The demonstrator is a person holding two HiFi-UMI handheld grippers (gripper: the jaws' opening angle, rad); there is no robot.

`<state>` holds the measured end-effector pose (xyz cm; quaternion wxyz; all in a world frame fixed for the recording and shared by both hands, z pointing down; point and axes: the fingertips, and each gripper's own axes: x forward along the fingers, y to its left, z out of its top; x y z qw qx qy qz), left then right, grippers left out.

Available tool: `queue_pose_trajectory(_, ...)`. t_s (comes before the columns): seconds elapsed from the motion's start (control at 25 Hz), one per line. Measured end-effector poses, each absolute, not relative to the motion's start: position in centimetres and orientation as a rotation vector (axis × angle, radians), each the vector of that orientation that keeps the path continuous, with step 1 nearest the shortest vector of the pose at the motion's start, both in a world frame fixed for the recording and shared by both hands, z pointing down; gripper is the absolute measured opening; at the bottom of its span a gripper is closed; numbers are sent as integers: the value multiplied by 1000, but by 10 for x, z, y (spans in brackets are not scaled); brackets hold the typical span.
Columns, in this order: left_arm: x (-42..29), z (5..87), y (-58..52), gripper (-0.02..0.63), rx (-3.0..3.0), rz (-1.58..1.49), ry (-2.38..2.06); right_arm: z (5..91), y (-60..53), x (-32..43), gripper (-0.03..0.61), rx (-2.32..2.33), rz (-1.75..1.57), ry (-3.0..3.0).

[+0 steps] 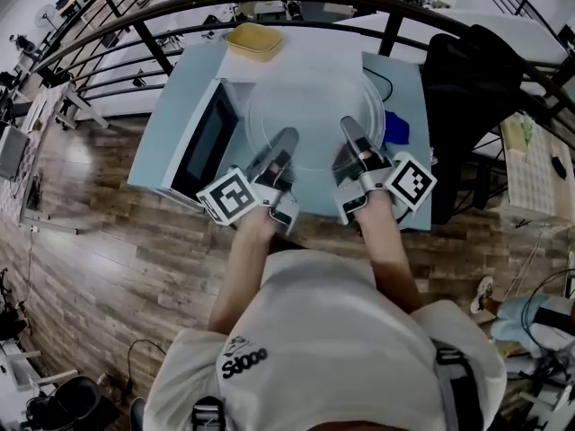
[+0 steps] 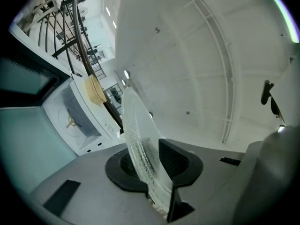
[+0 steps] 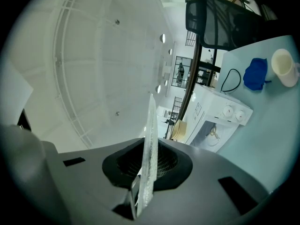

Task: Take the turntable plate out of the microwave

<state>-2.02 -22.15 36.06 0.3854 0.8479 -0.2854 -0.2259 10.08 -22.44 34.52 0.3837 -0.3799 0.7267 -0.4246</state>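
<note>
The clear glass turntable plate [image 1: 314,115] hangs in the air above the white microwave [image 1: 193,137], gripped at its near rim from both sides. My left gripper [image 1: 284,144] is shut on the rim's left part, and the plate's edge [image 2: 140,149] stands between its dark pads. My right gripper [image 1: 349,135] is shut on the rim's right part, where the thin glass edge [image 3: 151,139] sits pinched in the pads. The microwave's door [image 1: 208,142] stands open. Its cavity [image 2: 70,121] holds only the roller ring.
A yellow bowl [image 1: 253,40] rests on top of the microwave. On the pale blue table [image 1: 409,88] lie a blue cloth [image 3: 255,74], a cup [image 3: 283,67] and a black cable [image 3: 229,81]. A dark chair [image 1: 467,83] stands at the right, with a curved railing behind.
</note>
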Motion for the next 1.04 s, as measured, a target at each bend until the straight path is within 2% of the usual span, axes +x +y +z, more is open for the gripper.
queue_pose_trajectory(1.04,-10,382,-224,75,2080,-533,-760,365,-227,113,25,-989,-1115,1832)
